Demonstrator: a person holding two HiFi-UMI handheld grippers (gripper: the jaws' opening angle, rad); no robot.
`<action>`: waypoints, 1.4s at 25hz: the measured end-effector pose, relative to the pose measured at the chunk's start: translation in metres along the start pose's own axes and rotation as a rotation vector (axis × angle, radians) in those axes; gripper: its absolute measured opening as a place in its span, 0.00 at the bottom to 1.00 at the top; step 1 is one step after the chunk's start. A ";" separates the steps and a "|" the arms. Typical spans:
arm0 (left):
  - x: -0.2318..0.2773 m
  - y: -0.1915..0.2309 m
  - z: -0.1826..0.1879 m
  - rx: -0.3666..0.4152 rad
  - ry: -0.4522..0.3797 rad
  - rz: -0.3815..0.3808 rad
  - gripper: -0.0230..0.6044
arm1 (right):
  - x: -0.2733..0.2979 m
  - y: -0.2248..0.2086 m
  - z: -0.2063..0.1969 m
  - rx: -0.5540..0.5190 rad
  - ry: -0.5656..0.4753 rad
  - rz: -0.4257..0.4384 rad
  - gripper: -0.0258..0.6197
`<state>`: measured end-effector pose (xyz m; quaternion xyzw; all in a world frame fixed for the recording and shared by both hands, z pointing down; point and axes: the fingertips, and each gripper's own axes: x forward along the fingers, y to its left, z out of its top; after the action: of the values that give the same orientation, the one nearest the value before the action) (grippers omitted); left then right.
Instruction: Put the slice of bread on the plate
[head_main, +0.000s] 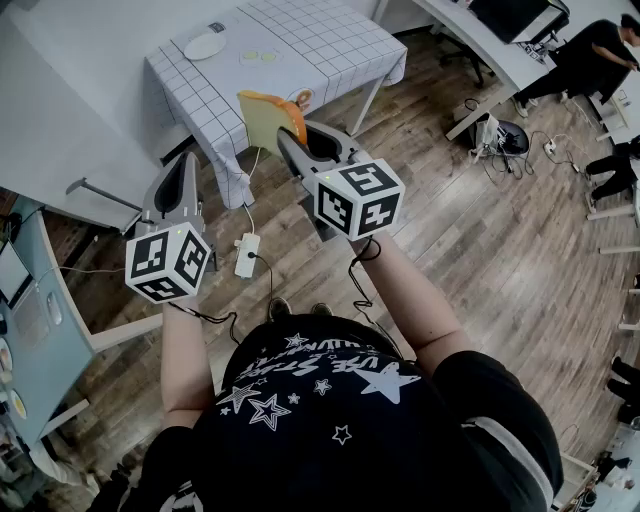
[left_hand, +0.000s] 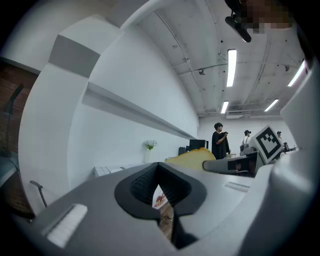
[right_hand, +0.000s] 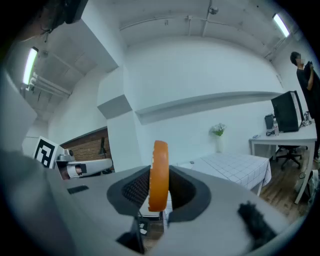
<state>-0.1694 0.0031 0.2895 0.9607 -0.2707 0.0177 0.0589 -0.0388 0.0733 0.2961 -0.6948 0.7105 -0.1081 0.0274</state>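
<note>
**Spotter 1:** Wooden floor (head_main: 480, 260) runs under you, and ahead stands the table (head_main: 300, 45) in its white checked cloth. Near its far left corner lies the plate (head_main: 205, 46), white and round.

**Spotter 2:** Now your hands, from the left. Your left gripper (left_hand: 160, 172) hangs short of the table's near edge. Its 2 jaws are clenched tip to tip on nothing, and only a sliver of floor shows between them lower down.

**Spotter 1:** Just beside it, to the right, your right gripper (right_hand: 159, 172) is grasping the slice of bread (head_main: 264, 118). Its 2 jaws press the flat faces, so the slice stands upright on edge. The right gripper view meets its orange crust head-on.

**Spotter 2:** From your head view the bread is in the air at the table's near edge. It is well apart from the plate, which lies further back and to the left.

**Spotter 1:** Further right, past your right gripper in the left gripper view, 2 people (left_hand: 220, 141) stand at the room's far end.
</note>
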 end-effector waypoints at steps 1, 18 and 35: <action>-0.003 -0.004 -0.002 0.007 0.006 0.001 0.05 | -0.004 0.002 -0.001 0.002 0.001 0.002 0.19; -0.020 -0.027 -0.016 -0.026 0.036 -0.020 0.05 | -0.033 0.011 -0.020 0.015 0.044 -0.015 0.19; -0.027 0.002 -0.029 -0.044 0.051 -0.076 0.05 | -0.014 0.026 -0.036 0.067 0.062 -0.028 0.19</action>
<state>-0.1932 0.0191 0.3169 0.9679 -0.2329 0.0341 0.0875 -0.0703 0.0914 0.3248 -0.6997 0.6971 -0.1537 0.0272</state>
